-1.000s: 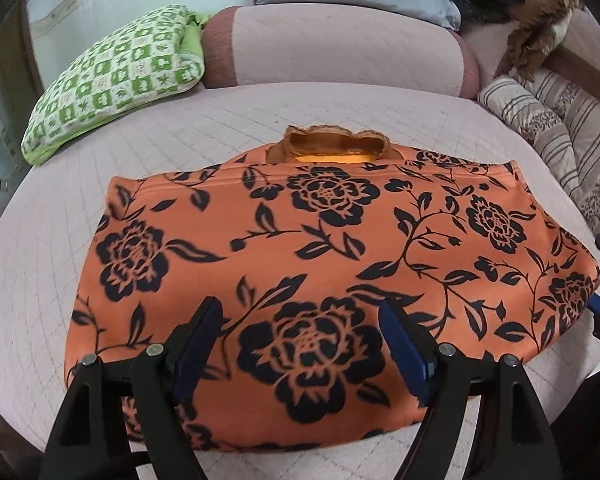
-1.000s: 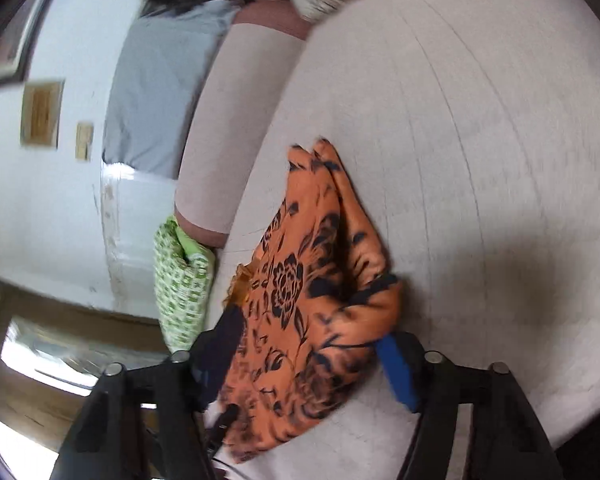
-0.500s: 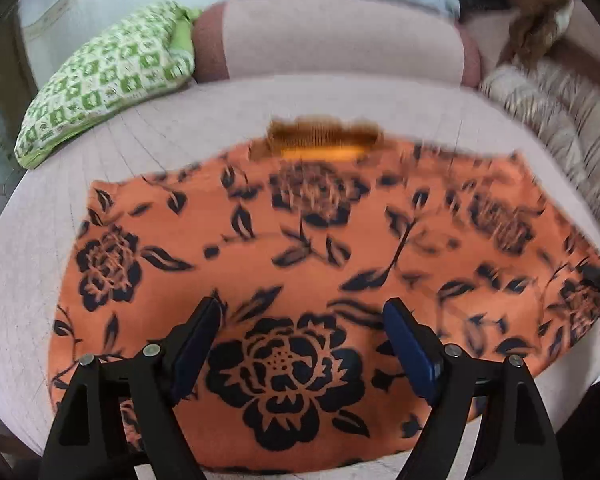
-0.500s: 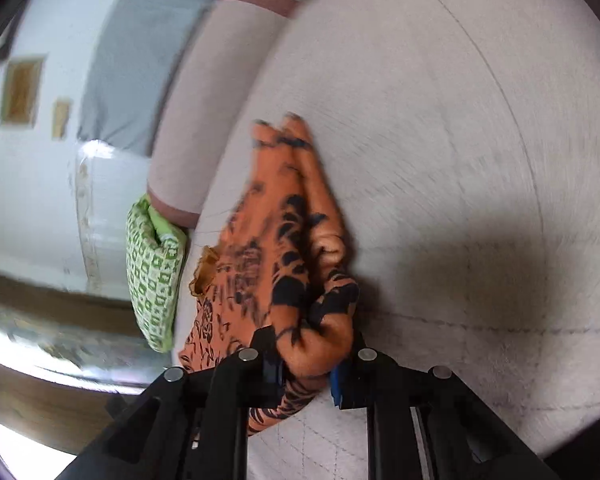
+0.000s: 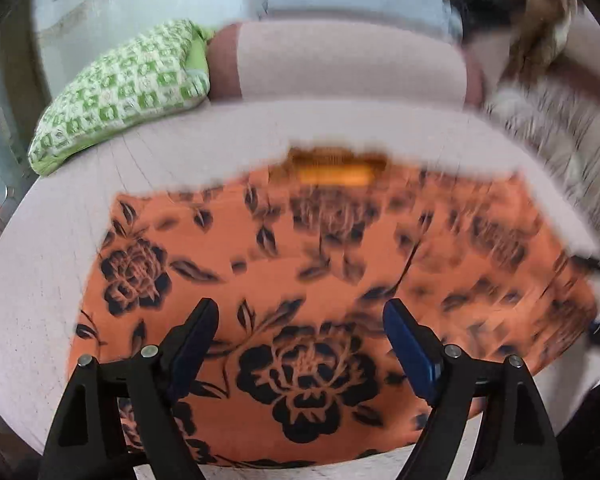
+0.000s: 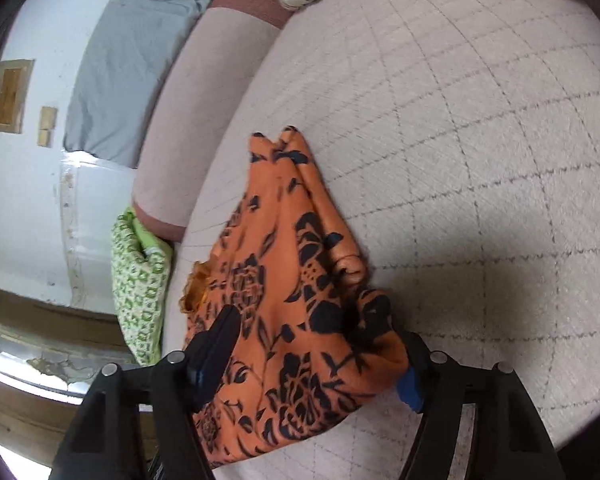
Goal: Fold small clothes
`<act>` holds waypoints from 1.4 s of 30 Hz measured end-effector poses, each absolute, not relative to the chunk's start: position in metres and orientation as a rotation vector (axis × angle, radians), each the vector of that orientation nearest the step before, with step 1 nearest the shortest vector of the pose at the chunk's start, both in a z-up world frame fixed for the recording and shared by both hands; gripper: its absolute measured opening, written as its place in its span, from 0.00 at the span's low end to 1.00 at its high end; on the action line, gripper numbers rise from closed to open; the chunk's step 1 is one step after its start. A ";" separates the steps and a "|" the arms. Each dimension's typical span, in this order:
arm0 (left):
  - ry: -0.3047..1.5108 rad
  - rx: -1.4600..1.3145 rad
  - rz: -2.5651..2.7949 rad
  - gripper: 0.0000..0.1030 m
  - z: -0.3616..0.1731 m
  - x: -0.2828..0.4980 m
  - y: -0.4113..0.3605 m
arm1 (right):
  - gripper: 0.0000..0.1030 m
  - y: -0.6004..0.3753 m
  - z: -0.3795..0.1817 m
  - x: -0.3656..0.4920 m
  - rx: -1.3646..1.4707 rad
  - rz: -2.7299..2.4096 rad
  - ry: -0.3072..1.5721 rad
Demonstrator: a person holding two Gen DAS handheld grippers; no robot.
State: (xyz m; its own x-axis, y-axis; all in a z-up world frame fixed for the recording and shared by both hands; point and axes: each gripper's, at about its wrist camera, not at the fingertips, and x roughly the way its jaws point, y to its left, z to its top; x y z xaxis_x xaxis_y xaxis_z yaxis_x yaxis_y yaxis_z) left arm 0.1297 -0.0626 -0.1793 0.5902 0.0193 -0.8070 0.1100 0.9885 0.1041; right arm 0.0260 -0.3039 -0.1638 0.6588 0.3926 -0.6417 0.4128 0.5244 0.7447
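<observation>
An orange garment with black flower print (image 5: 320,264) lies spread flat on the pale quilted bed; its yellow-lined neck opening (image 5: 334,170) points away. My left gripper (image 5: 300,320) is open and hovers just above the garment's near part, holding nothing. In the right wrist view the garment's side edge (image 6: 300,280) is bunched into a fold. My right gripper (image 6: 316,344) is open, with that bunched edge lying between its two fingers. The left wrist view is motion-blurred on its right side.
A green-and-white checked pillow (image 5: 120,92) lies at the back left. A pink bolster (image 5: 340,64) runs along the head of the bed, with a grey pillow (image 6: 132,72) behind it. A striped cushion (image 5: 560,128) lies at the right. The quilted bedspread (image 6: 480,160) stretches out right of the garment.
My right gripper shut on the bunched garment edge half a second ago and has now opened again. The left gripper stayed open and shifted slightly over the cloth.
</observation>
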 end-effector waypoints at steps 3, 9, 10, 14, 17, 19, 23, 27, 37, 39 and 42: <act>0.929 0.227 -0.079 0.85 -0.196 0.128 -0.068 | 0.21 -0.300 -0.169 0.036 1.007 -0.036 0.930; 0.922 -0.081 -0.128 0.77 -0.158 0.124 -0.021 | 0.16 -0.235 -0.075 0.057 0.633 0.050 0.844; 0.877 -0.140 -0.105 0.77 -0.143 0.117 -0.004 | 0.16 -0.212 -0.052 0.062 0.541 0.081 0.815; 0.696 -0.312 0.054 0.77 -0.084 0.077 0.086 | 0.16 -0.104 0.008 0.070 0.253 0.235 0.733; 0.623 -0.377 0.217 0.77 -0.070 0.050 0.149 | 0.15 -0.014 0.009 0.069 0.102 0.360 0.740; 0.656 -0.425 0.284 0.77 -0.084 0.045 0.178 | 0.15 0.044 -0.028 0.076 0.040 0.432 0.824; 0.741 -0.539 0.290 0.77 -0.108 0.045 0.204 | 0.17 0.100 -0.142 0.106 0.012 0.496 1.146; 0.703 -0.502 0.288 0.77 -0.104 0.048 0.200 | 0.15 0.101 -0.119 0.104 0.049 0.515 1.094; 0.686 -0.606 0.273 0.77 -0.100 0.029 0.221 | 0.15 0.086 -0.010 0.109 0.308 0.622 0.877; 0.694 -0.624 0.273 0.77 -0.102 0.031 0.222 | 0.16 0.109 -0.034 0.098 0.202 0.589 0.916; 0.698 -0.603 0.262 0.77 -0.102 0.031 0.218 | 0.19 0.137 -0.104 0.097 0.063 0.566 1.116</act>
